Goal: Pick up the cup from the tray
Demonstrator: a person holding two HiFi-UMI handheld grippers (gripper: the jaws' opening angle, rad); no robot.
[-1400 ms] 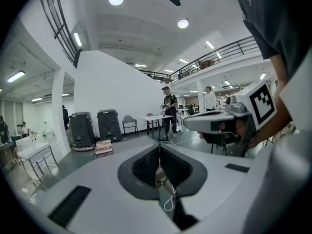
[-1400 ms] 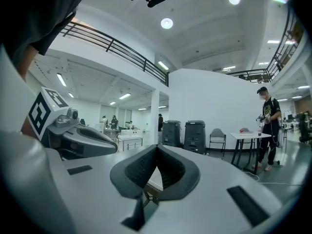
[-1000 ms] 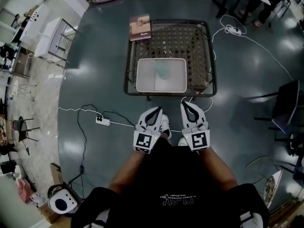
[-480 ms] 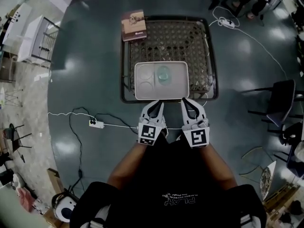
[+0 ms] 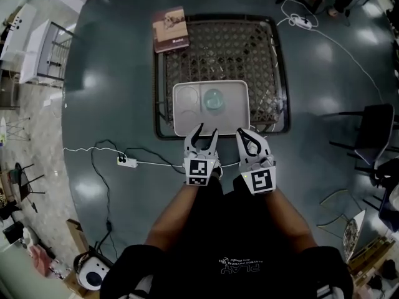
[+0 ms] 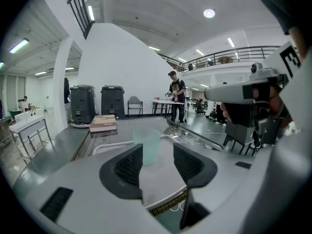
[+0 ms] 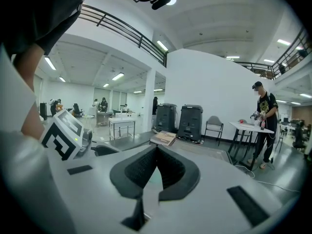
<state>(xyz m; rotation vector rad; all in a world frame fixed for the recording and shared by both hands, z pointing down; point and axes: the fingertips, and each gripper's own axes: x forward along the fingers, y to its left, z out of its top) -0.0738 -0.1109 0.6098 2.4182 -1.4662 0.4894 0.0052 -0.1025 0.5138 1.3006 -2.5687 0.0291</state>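
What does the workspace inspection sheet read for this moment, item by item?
Surface: dark wire-mesh table on a glossy floor.
Job's things: white tray at the table's near edge; translucent cup upright on it, untouched.
Clutter: one book at the table's far left corner.
Grippers: left gripper at the tray's near rim, jaws have just been opening and stand apart, nothing between them, cup ahead; right gripper beside it, jaws together, empty.
Cables: white cable with power strip on the floor at left; second power strip at far right.
Surroundings: chair at right, white rack at left, person at a distant table.
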